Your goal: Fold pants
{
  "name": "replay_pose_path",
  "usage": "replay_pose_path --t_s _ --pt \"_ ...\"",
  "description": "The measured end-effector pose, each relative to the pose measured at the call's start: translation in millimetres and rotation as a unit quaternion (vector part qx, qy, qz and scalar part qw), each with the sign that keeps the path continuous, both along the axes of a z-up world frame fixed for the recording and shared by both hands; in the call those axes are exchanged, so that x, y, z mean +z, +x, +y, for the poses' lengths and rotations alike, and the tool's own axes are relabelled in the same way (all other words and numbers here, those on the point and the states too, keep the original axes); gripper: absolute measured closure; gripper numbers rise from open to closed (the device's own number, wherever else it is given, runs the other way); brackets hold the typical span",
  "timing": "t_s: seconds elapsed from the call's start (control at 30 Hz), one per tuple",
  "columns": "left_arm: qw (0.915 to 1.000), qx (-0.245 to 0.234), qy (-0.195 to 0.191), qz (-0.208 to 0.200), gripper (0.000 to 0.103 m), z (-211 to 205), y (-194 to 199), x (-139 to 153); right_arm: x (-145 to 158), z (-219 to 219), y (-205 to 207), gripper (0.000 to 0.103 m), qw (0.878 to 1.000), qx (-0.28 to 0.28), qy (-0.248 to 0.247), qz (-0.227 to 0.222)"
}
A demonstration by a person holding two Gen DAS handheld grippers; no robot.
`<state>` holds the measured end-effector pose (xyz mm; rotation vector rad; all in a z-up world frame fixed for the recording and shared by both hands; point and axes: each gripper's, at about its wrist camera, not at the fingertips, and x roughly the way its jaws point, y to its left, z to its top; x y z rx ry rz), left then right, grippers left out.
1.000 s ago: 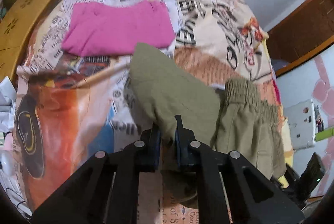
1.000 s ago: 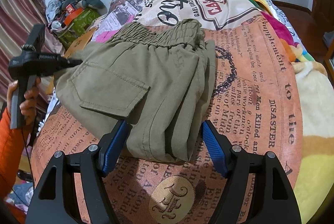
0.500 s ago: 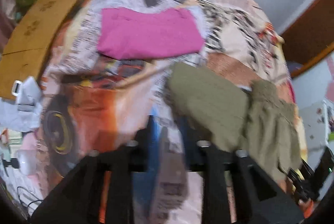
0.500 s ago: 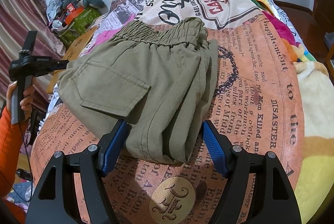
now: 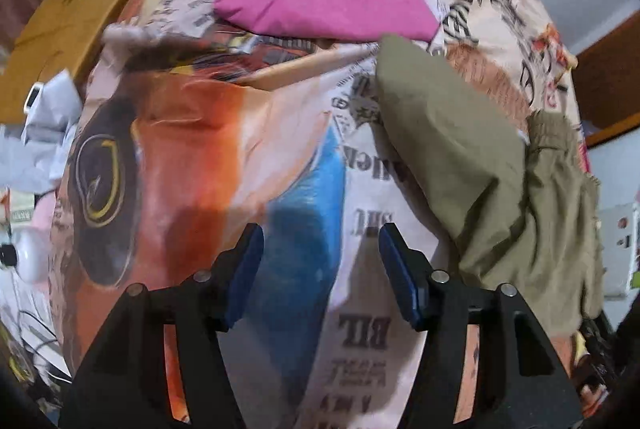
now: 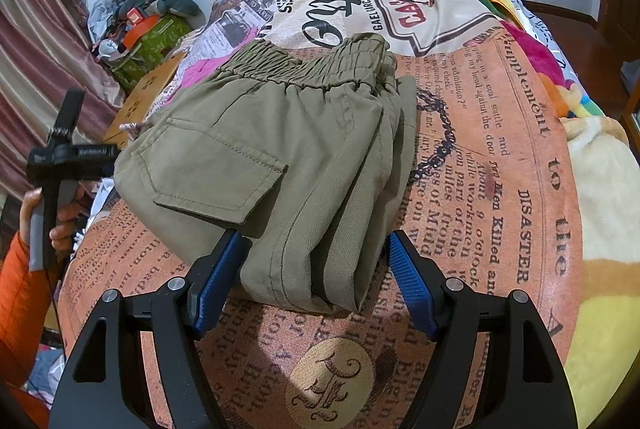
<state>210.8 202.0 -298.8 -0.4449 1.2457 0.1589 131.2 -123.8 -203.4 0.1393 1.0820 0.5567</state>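
Right wrist view: folded olive-green pants [image 6: 288, 157] lie on a newspaper-print bedspread [image 6: 500, 189], elastic waistband at the far end, a flapped back pocket facing up. The right gripper [image 6: 316, 269] tilts steeply down over the near folded edge, its blue pads set wide on either side of the cloth; whether they touch it cannot be told. At the left edge, a hand [image 6: 48, 213] in an orange sleeve [image 6: 16, 293] grips the handle of the left gripper, held beside the pants' left side.

From the left wrist, the left gripper [image 5: 320, 269] points sharply down at bare bedspread, its jaws opening with nothing between them. The pants [image 5: 480, 181] sit to the right of its pads, clear of them. A folded magenta garment [image 5: 324, 5] lies farther up the bed, just beyond the pants' far corner, and a cardboard box [image 5: 80, 9] stands off the bed's left side.
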Motion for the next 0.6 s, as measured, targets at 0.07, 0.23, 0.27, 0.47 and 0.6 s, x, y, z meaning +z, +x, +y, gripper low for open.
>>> replay_pose_path --t_s 0.07,0.23,0.27,0.47,0.6 --pt "0.9998 -0.004 -0.001 -0.018 0.043 1 -4 14 0 0 0 0.031 1.0 0.0 0.0 0.0" --pt "0.9962 -0.037 -0.024 -0.075 0.04 -18 6 53 0 0 1 0.031 1.0 0.0 -0.001 0.0" --pt "0.9954 -0.043 -0.035 -0.078 0.036 -22 12 53 0 0 0 0.031 1.0 -0.001 -0.001 0.0" --pt "0.995 -0.065 -0.072 -0.022 0.055 -50 42 14 0 -1 0 0.031 1.0 -0.003 -0.002 0.0" --pt "0.9938 -0.056 -0.093 -0.025 0.085 -49 35 3 -1 -1 0 0.031 1.0 -0.003 -0.001 0.001"
